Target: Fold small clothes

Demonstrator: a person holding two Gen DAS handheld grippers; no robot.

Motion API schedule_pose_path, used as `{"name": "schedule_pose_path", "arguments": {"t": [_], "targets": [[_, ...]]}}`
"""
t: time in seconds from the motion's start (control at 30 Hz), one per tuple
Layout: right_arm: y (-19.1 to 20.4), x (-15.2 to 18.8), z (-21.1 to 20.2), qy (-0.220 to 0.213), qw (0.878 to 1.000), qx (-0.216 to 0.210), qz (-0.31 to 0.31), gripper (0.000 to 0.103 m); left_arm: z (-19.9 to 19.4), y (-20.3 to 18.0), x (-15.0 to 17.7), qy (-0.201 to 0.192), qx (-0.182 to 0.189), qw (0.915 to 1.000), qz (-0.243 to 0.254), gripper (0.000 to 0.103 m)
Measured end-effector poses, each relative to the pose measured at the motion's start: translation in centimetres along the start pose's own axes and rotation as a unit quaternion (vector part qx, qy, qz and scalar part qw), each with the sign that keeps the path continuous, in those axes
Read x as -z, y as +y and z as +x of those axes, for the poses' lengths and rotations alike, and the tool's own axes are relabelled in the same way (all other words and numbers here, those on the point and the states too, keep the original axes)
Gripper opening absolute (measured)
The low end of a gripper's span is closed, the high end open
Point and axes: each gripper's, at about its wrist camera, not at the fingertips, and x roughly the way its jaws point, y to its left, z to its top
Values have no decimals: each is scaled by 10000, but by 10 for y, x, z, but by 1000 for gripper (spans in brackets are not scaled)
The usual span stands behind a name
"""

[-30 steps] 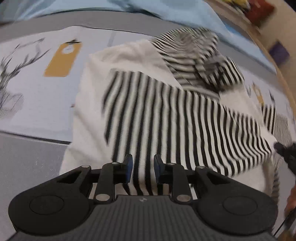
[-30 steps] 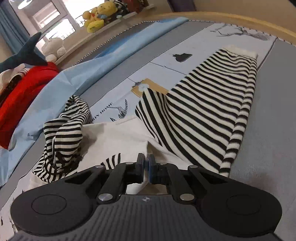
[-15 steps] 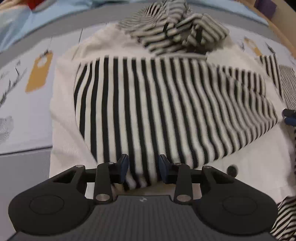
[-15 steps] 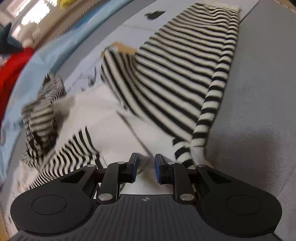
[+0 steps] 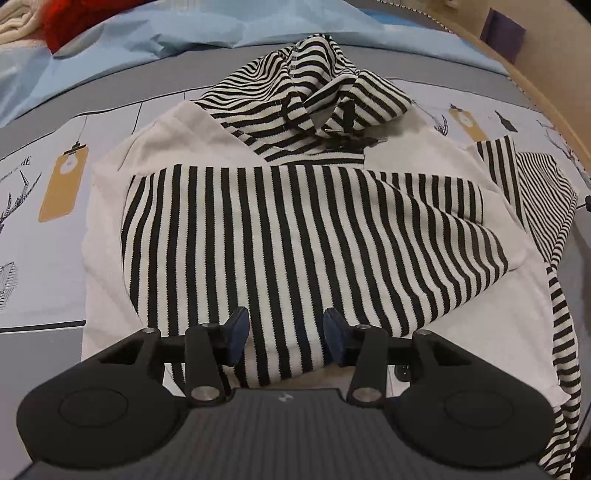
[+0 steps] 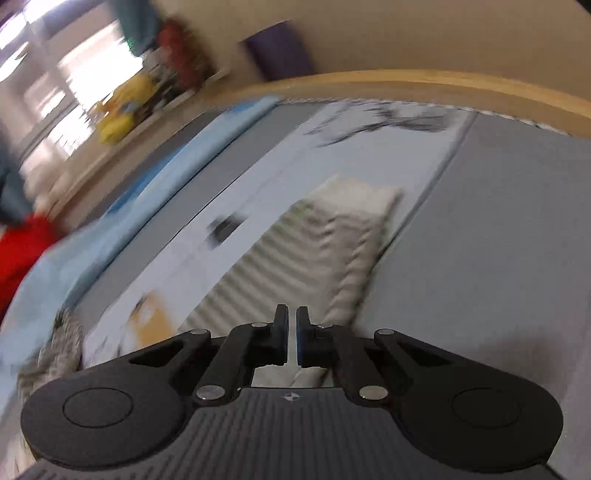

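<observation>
A cream hoodie (image 5: pixel 110 229) lies flat on the bed, its striped hood (image 5: pixel 306 96) bunched at the far end. One black-and-white striped sleeve (image 5: pixel 295 229) is folded across the body. Its end lies between the fingers of my left gripper (image 5: pixel 285 321), whose jaws are opening, pads off the cloth. The other striped sleeve (image 5: pixel 543 199) trails off to the right. In the blurred right wrist view that sleeve (image 6: pixel 295 258) stretches away to its cream cuff (image 6: pixel 354 199). My right gripper (image 6: pixel 291 314) hovers over it, jaws closing, almost together, nothing between them.
The bed sheet (image 5: pixel 37 240) is pale with deer and tag prints and grey bands (image 6: pixel 498 221). A blue blanket (image 5: pixel 147 29) and red cloth (image 5: pixel 85 14) lie beyond the hood. A wooden bed frame (image 6: pixel 443 85) curves along the far edge, with yellow toys (image 6: pixel 122 110) on a ledge.
My left gripper's fingers spread wider and let go of the folded sleeve. My right gripper left the hoodie body and swept fast along the outstretched sleeve, opening briefly and then closing.
</observation>
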Motion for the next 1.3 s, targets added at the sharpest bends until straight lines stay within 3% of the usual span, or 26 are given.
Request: {"name": "schedule_pose_path", "arguments": {"t": [0.1,0.17,0.23,0.33,0.47,0.5,0.57,0.73,0.9,1.07,1.17,1.3], "targets": [[-30,-19,23,-48,9987,-42,507,10,1,0,-1,-14,60,9999,-85,49],[-40,-25,36,-106,9982,53,585,34,1,0,-2,-30,112,9999,-116,49],[-47,-24,48,-52,9975,177,679,46,3,-2,-1,-24,135,9999,-97,49],[-59,-22,66,47,9952,134,966,46,6,-3,0,14,165,9998,-55,49],[-51,-22,74,0,9977,-15,682,46,6,-3,-1,-1,219,9997,-74,49],[-49,-21,73,21,9978,-110,648,44,5,-2,-1,-11,226,9997,-88,49],[-46,-19,77,156,9972,-345,637,5,4,0,-1,-30,230,9997,-109,49],[-30,-20,55,-152,9965,-194,801,3,-4,11,-5,-118,287,9991,-289,49],[25,-30,-26,-559,9947,-239,833,3,-13,24,-9,-210,412,9975,-542,49],[68,1,-105,-608,9940,-205,880,3,-20,38,-8,-253,420,9959,-754,49],[70,32,-108,-662,9949,49,756,3,-21,49,-6,-246,364,9952,-876,49],[70,55,-77,2,9926,627,1043,3,-26,66,-1,-255,183,9948,-968,49]]}}
